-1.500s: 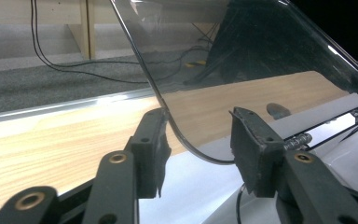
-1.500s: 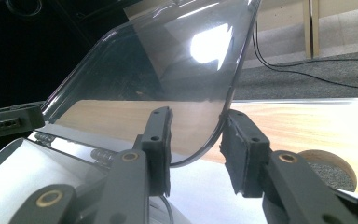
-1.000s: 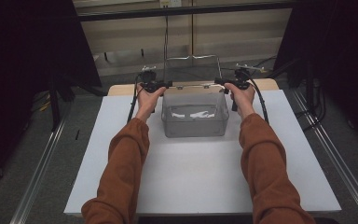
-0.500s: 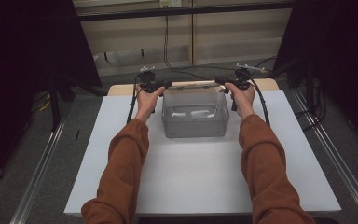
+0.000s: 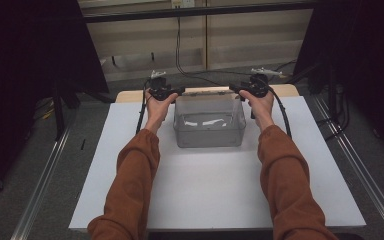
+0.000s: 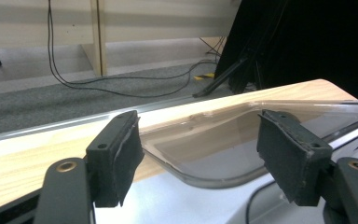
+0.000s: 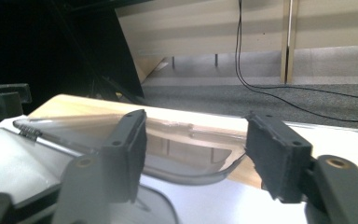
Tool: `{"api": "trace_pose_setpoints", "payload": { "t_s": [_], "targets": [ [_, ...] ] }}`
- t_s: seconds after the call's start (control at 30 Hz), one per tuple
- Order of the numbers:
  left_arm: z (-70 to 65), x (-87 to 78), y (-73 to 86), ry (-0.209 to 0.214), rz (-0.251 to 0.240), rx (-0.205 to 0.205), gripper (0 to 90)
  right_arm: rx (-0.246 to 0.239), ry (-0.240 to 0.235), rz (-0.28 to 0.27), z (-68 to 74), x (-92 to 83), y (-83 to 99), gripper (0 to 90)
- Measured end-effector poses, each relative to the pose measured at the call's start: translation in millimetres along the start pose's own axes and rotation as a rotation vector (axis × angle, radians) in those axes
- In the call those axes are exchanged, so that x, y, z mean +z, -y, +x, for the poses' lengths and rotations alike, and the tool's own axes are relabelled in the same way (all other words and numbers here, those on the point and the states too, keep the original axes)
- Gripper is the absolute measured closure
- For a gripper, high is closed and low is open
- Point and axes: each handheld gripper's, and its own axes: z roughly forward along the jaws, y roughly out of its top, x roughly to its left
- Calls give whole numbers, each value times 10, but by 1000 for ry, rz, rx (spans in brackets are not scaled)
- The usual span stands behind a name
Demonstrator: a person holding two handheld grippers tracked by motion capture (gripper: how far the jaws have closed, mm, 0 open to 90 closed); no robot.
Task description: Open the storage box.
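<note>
High view: a person in rust-coloured sleeves holds the left gripper [image 5: 179, 91] and the right gripper [image 5: 235, 88] at the two far corners of a clear bin [image 5: 209, 121], which stands on a white sheet [image 5: 205, 190] laid over the bench [image 5: 130, 95]. The bin sits upright between the two hands, its far rim level with both sets of fingers and its near wall facing the person. In the left gripper view the fingers [image 6: 116, 156] stand fairly wide apart, having just been opening; the rounded corner of the bin's rim [image 6: 200, 179] lies in the gap between them, close by the left-hand pad, while the right-hand pad stands clear of the plastic, so nothing is clamped. In the right gripper view the fingers [image 7: 277, 156] are likewise parted after just opening, with the other far corner of the rim [image 7: 200, 177] curving between them, apart from the right-hand pad; whether it brushes the left-hand pad cannot be told. Beyond the fingers in both gripper views run the wooden edge of the bench, a grey carpeted floor [image 6: 51, 100] and black cables [image 6: 56, 70] against a pale wall.
</note>
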Motion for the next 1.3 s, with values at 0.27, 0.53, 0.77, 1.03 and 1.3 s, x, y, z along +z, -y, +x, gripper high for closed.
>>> {"api": "trace_pose_setpoints", "payload": {
  "t_s": [0.27,0.53,0.77,1.03,1.3],
  "targets": [
    [8,-117,50,12,-19,21,219,-69,33,-24,72,-51,22,204],
    [-81,-257,74,33,-67,70,148,-91,28,-63,144,-110,22,105],
    [-90,-311,121,24,-85,72,70,-131,33,-87,219,-168,80,67],
    [-151,-450,155,68,-106,88,36,-158,49,-114,295,-275,119,48],
    [-263,-602,189,40,-161,141,33,-181,62,-136,328,-451,135,28]
  ]
}}
